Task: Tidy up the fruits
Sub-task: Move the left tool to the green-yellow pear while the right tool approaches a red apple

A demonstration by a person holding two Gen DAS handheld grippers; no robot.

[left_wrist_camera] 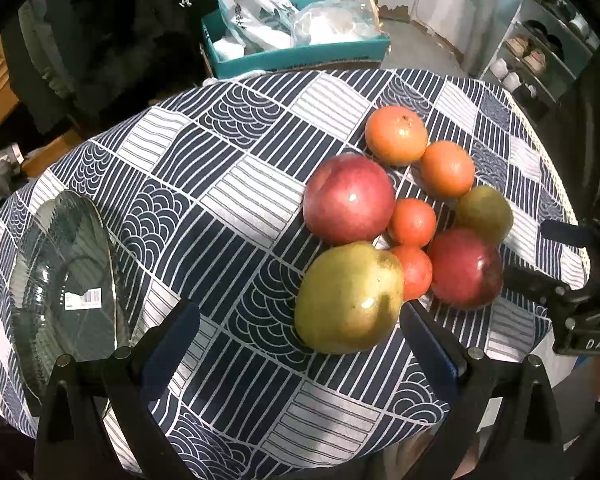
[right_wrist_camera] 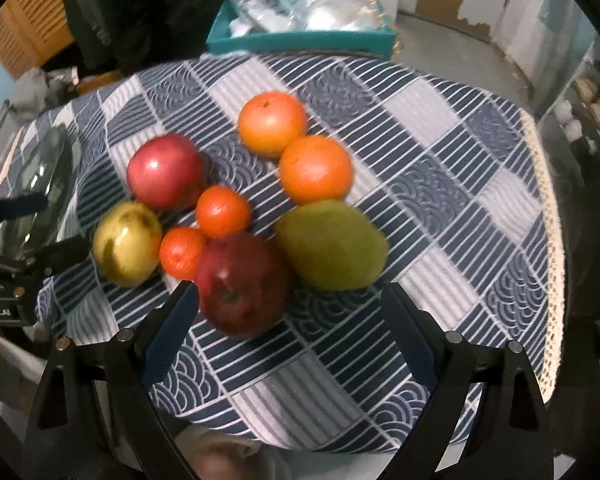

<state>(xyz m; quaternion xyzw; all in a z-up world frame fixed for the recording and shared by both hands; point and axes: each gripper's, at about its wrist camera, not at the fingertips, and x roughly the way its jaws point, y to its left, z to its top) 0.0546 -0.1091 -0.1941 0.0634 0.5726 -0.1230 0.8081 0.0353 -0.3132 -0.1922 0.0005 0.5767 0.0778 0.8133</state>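
Both tools gape empty: the left tool [left_wrist_camera: 300, 332] hovers just short of the yellow pear [left_wrist_camera: 348, 298], the right tool [right_wrist_camera: 292, 316] at the dark apple [right_wrist_camera: 240, 284]. Fruits cluster near the surface's [left_wrist_camera: 228, 184] right edge. Only the left view fully shows the glass plate [left_wrist_camera: 66, 280] at the left edge.

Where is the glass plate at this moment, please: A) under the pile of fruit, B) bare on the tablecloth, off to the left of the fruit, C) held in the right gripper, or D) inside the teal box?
B: the glass plate lies on the patterned tablecloth with nothing on it, apart from the fruit, which starts at the yellow-green apple, and both grippers are open.
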